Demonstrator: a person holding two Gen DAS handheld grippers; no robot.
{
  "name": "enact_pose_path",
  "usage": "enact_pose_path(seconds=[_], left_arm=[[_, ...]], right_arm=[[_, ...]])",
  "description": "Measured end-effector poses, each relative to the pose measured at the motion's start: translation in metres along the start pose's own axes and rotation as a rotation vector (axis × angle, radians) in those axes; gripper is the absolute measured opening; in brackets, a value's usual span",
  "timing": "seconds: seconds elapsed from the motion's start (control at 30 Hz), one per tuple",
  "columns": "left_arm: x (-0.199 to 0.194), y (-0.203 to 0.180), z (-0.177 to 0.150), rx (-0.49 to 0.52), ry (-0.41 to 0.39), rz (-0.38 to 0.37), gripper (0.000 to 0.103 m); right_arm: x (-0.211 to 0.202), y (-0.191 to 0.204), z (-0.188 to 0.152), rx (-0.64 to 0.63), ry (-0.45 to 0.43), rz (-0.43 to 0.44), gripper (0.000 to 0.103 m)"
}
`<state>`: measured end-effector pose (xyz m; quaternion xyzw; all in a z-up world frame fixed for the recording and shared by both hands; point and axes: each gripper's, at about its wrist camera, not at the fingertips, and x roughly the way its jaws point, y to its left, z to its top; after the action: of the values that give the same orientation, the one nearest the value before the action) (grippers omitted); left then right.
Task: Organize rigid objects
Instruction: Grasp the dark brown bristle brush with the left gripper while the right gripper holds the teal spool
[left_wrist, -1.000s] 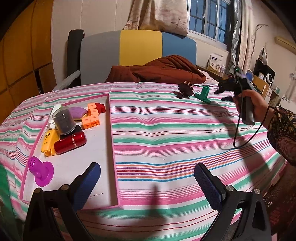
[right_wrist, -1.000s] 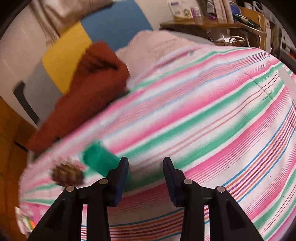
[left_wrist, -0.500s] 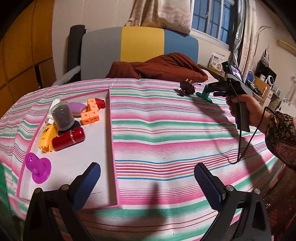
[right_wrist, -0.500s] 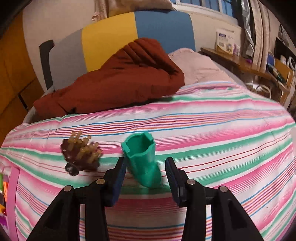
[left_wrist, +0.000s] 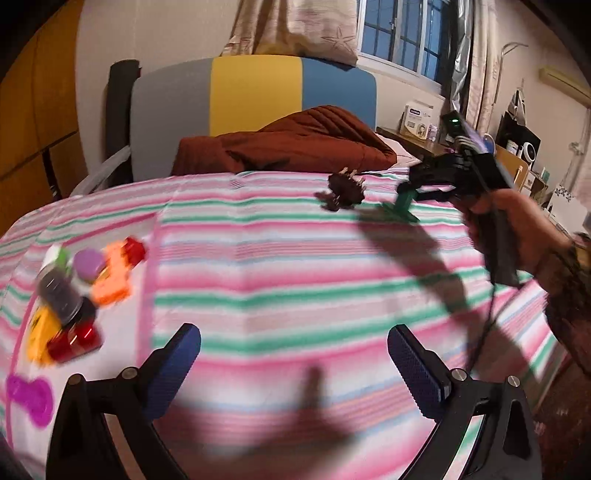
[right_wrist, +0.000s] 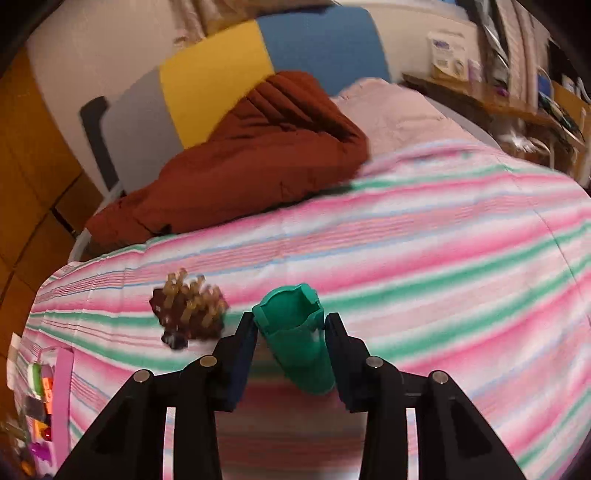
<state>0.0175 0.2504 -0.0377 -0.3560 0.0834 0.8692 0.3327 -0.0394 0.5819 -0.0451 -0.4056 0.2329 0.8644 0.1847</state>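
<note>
A green plastic cup-shaped piece (right_wrist: 295, 332) stands on the striped cloth between the fingers of my right gripper (right_wrist: 291, 334); the pads sit at both its sides, seemingly touching. It also shows in the left wrist view (left_wrist: 400, 205) at the far right, with my right gripper (left_wrist: 413, 184) around it. A brown spiky toy (right_wrist: 188, 314) lies just left of it and also shows in the left wrist view (left_wrist: 343, 190). My left gripper (left_wrist: 293, 354) is open and empty above the cloth. A white tray (left_wrist: 122, 354) with a pink rim at the left holds several toys.
The tray holds an orange block piece (left_wrist: 114, 280), a red cylinder (left_wrist: 74, 339), a dark cup (left_wrist: 59, 295), a yellow toy (left_wrist: 37, 336) and a purple piece (left_wrist: 29, 398). A brown blanket (left_wrist: 288, 147) lies at the far edge. A desk (left_wrist: 424, 142) stands at the right.
My right gripper has moved in around the green piece and its fingers have closed against it. My left gripper has shifted, so the tray slid left and blurred in its view.
</note>
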Motion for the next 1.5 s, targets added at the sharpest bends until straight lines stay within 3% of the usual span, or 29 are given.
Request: enact_pose_path(seconds=[0.07, 0.17, 0.43, 0.57, 0.63, 0.7, 0.8, 0.87, 0.9, 0.93, 1.33, 1.5], left_arm=[[0.017, -0.006, 0.013, -0.008, 0.006, -0.006, 0.102], [0.052, -0.017, 0.038, -0.001, 0.017, 0.009, 0.102], [0.141, -0.042, 0.095, 0.127, 0.017, 0.054, 0.096], [0.175, -0.047, 0.12, 0.13, 0.05, 0.027, 0.092], [0.185, -0.048, 0.127, 0.128, 0.059, 0.013, 0.086], [0.195, -0.051, 0.131, 0.146, 0.076, -0.003, 0.064], [0.211, -0.057, 0.13, 0.176, 0.135, -0.056, 0.04], [0.212, -0.059, 0.13, 0.189, 0.13, -0.07, 0.037], [0.213, -0.059, 0.13, 0.19, 0.132, -0.089, 0.027], [0.212, -0.058, 0.13, 0.185, 0.127, -0.113, 0.025], [0.148, -0.058, 0.106, 0.229, 0.021, -0.132, 0.025], [0.122, -0.047, 0.098, 0.138, -0.001, -0.161, 0.025]], right_arm=[[-0.006, -0.011, -0.006, 0.077, 0.063, -0.054, 0.038], [-0.013, -0.033, -0.014, 0.19, 0.104, -0.007, 0.037], [-0.009, -0.043, -0.006, 0.214, 0.113, -0.014, 0.037], [-0.005, -0.04, -0.004, 0.199, 0.127, -0.015, 0.037], [-0.005, -0.041, -0.003, 0.202, 0.13, -0.01, 0.037], [-0.005, -0.043, -0.004, 0.213, 0.132, -0.003, 0.037], [-0.005, -0.043, -0.004, 0.221, 0.135, 0.003, 0.038], [-0.004, -0.043, -0.004, 0.219, 0.142, 0.003, 0.038], [-0.003, -0.042, -0.005, 0.217, 0.144, 0.002, 0.038], [-0.002, -0.042, -0.005, 0.214, 0.146, 0.0, 0.038], [0.009, -0.046, -0.013, 0.25, 0.212, 0.022, 0.037], [0.009, -0.045, -0.013, 0.257, 0.211, 0.028, 0.034]])
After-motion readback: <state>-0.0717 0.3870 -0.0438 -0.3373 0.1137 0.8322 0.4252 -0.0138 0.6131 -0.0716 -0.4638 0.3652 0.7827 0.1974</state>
